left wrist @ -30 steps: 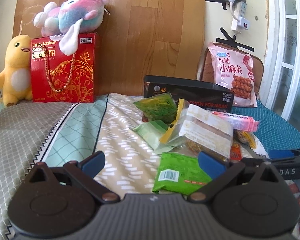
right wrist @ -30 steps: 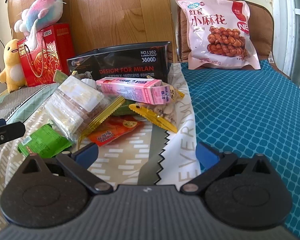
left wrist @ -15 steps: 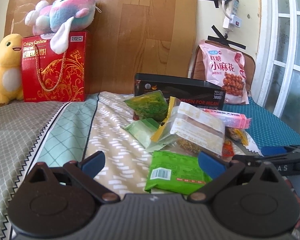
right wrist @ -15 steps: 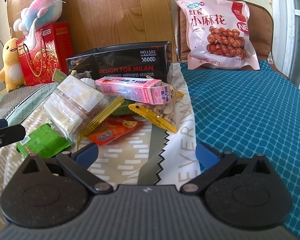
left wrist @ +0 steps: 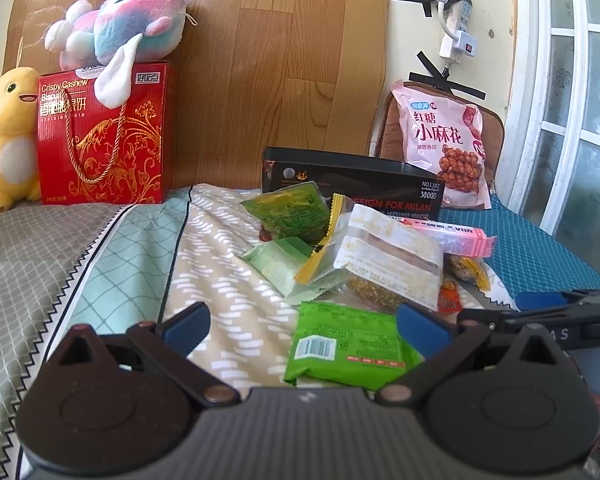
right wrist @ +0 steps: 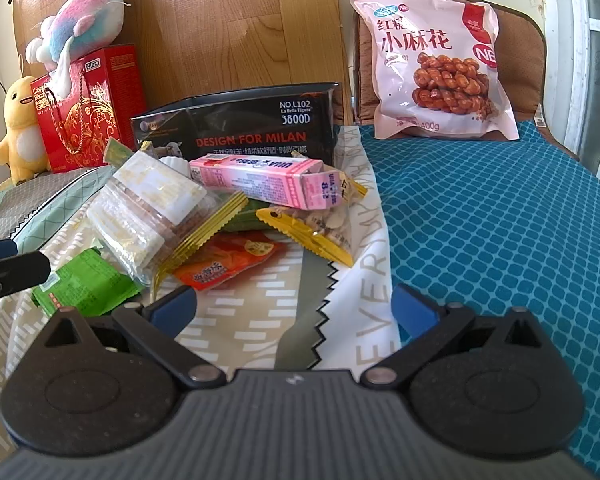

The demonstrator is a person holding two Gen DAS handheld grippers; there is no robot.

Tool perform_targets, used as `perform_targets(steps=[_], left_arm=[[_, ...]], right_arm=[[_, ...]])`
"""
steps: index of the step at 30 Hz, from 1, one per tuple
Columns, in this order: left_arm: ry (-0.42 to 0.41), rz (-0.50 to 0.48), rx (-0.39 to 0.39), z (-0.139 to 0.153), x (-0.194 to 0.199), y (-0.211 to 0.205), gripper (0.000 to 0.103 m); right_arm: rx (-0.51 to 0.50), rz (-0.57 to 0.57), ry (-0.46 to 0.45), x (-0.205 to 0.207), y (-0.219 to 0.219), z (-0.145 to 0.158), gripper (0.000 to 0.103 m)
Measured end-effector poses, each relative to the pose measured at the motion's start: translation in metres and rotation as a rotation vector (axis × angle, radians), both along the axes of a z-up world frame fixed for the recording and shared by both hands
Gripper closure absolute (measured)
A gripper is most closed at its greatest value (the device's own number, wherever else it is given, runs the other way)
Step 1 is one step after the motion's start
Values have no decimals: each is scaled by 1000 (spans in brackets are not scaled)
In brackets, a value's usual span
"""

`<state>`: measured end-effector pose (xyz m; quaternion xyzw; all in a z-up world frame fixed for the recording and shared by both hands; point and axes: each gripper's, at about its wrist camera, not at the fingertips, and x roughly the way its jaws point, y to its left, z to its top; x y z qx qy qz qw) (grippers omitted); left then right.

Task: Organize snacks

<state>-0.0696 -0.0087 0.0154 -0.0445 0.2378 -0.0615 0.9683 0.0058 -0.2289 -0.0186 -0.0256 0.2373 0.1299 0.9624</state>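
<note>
**Two open grippers before a heap of snacks**

Two grippers hang low over a patterned bedspread (left wrist: 220,264), each with its blue-tipped fingers spread wide and nothing between them. The left gripper (left wrist: 302,322) sits nearest a flat bright-green snack packet with a barcode (left wrist: 348,350), which lies on the cloth just ahead of it and partly between its fingers. The right gripper (right wrist: 294,304) points at bare cloth, with a small orange-red foil sachet (right wrist: 230,260) just beyond its left finger.

Behind these the snacks are piled together: a clear bag of pale biscuits with a yellow crimped edge (right wrist: 156,212), a yellow-edged bag of nuts (right wrist: 320,232) and a long pink carton (right wrist: 260,178) resting on top. Two more green packets (left wrist: 296,216) lie on the pile's left side.

Beyond the heap stands an open black rectangular box printed "DESIGN FOR MILAN" (right wrist: 252,128). Farther back, a large pink bag of fried dough twists (right wrist: 436,60) leans against a brown cushion, and a red cashew-biscuit gift box (left wrist: 104,136) stands to the left by the wooden headboard.
</note>
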Motion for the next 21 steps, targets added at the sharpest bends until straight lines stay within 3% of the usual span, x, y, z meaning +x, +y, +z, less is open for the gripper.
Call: perform_targets(steps=[21], left_arm=[[-2, -4, -2, 0, -1, -2, 0]], right_arm=[[1, 0, 0, 0, 0, 0, 0]])
